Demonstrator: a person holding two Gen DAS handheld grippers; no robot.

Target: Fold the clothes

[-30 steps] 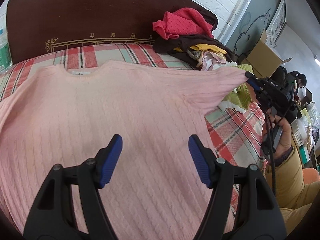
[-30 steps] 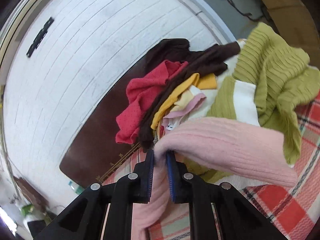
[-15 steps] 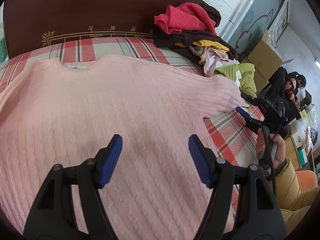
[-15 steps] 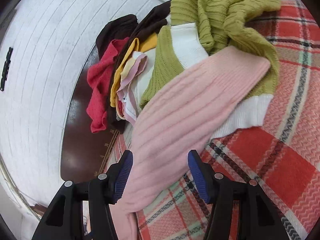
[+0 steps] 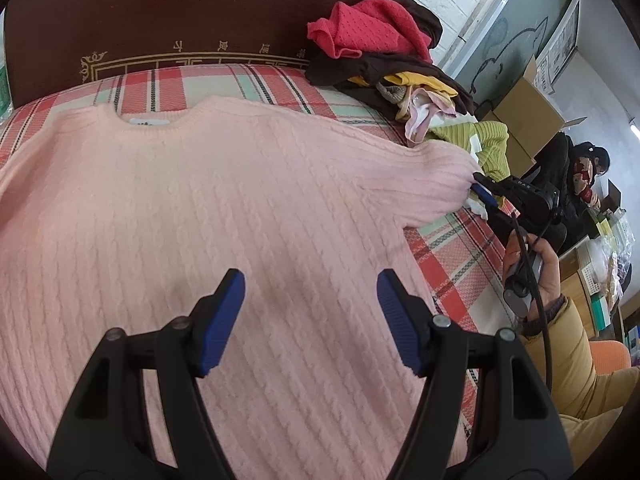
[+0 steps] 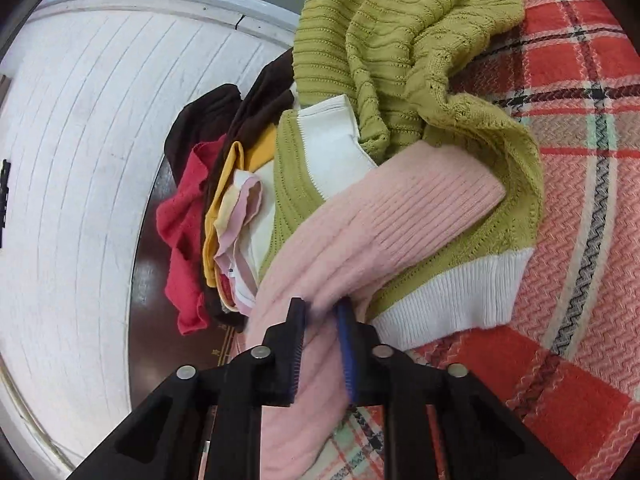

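A pink cable-knit sweater (image 5: 200, 208) lies spread flat on the plaid bedcover (image 5: 256, 84), neckline toward the headboard. My left gripper (image 5: 310, 312) hovers open over its body, nothing between the fingers. The sweater's right sleeve (image 6: 400, 216) stretches out to the right, its ribbed cuff resting on a green-and-white sweater (image 6: 400, 60). My right gripper (image 6: 322, 312) is shut on that sleeve a little short of the cuff, with pink knit pinched between the blue pads. In the left wrist view the right gripper (image 5: 482, 194) sits at the sleeve's end, held by a hand (image 5: 536, 264).
A pile of red, brown, yellow and pale clothes (image 5: 376, 40) lies at the bed's far right corner against the dark wooden headboard (image 5: 160, 12). Beyond the bed's right edge are a cardboard box (image 5: 528, 112) and a seated person (image 5: 588, 168).
The right gripper let the lifted sleeve go, sank toward the bed and rolled, then closed on the sleeve again. The sleeve now lies lower, across the green sweater. The left gripper stayed put.
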